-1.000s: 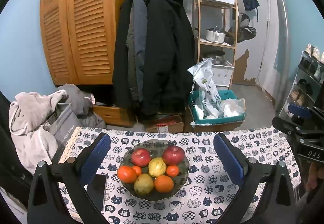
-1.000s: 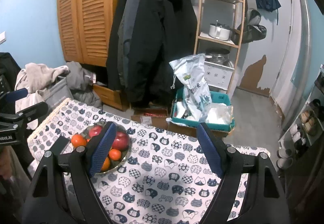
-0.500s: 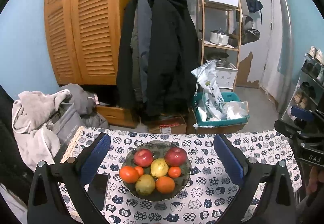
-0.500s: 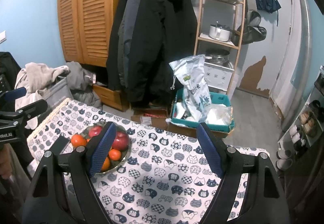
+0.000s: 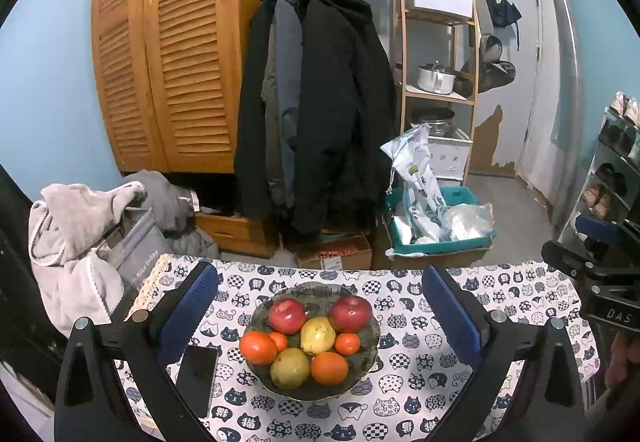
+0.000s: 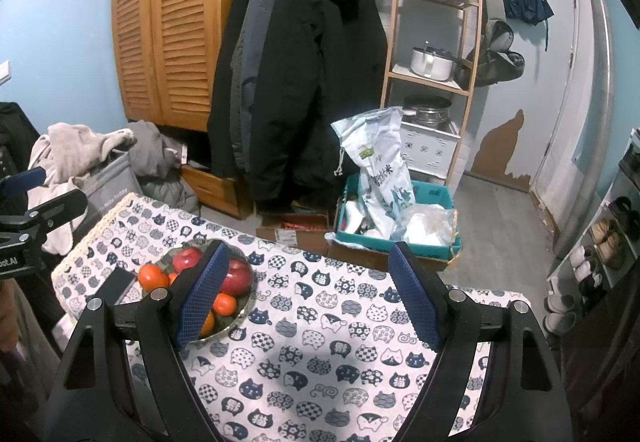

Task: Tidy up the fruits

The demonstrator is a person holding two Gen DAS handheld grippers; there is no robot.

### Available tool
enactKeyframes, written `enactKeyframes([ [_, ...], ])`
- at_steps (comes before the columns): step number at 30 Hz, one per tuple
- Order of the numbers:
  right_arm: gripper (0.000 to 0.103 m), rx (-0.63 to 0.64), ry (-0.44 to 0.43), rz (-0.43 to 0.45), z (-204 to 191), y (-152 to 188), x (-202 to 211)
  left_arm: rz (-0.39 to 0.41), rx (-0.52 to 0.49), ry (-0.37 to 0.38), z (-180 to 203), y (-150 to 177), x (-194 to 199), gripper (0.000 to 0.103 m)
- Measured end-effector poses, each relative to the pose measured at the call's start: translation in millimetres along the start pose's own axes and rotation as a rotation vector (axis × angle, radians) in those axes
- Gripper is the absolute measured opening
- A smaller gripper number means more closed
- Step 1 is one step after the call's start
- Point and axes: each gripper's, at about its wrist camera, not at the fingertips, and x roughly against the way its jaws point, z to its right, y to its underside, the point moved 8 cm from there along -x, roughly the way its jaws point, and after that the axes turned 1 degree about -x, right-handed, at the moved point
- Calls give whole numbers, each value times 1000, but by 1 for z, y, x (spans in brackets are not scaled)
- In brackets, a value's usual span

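A: Cat-print tablecloth (image 5: 500, 298) on a small table, coats and louvred wardrobe behind. Fruit all sits in the glass bowl (image 5: 370, 326): 2 red apples (image 5: 287, 315), 2 yellow-green pears (image 5: 317, 335), 2 big oranges (image 5: 258, 347), 2 small ones between. Black phone (image 5: 197, 374) lies flat, just left of bowl.

B: Grippers?

A: Left gripper (image 5: 320, 316) released, jaws wide either side of the bowl, above it, holding nothing. Right gripper (image 6: 308, 292) also spread wide and empty, over bare cloth to the right of the bowl.

B: Step in hand?

A: Can't settle it. Fits either fruit gathered into the bowl w/ tools backed off, or a full bowl about to be sorted out. No 2nd container visible, so no call on next move. Any grasp would need narrower jaws; fruit is round, packed touching, neighbours may roll.

B: View diffs?

A: Left cam shows the whole bowl, every piece countable. Right cam has its own left finger (image 6: 202, 294) hiding half the bowl (image 6: 244, 312), but shows the free cloth on the right side.
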Motion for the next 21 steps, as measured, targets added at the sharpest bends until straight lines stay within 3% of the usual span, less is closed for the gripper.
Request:
enactKeyframes([
  [21,81,1,1,0,0,0,0,-5,9,3,1,-1,-1,103],
])
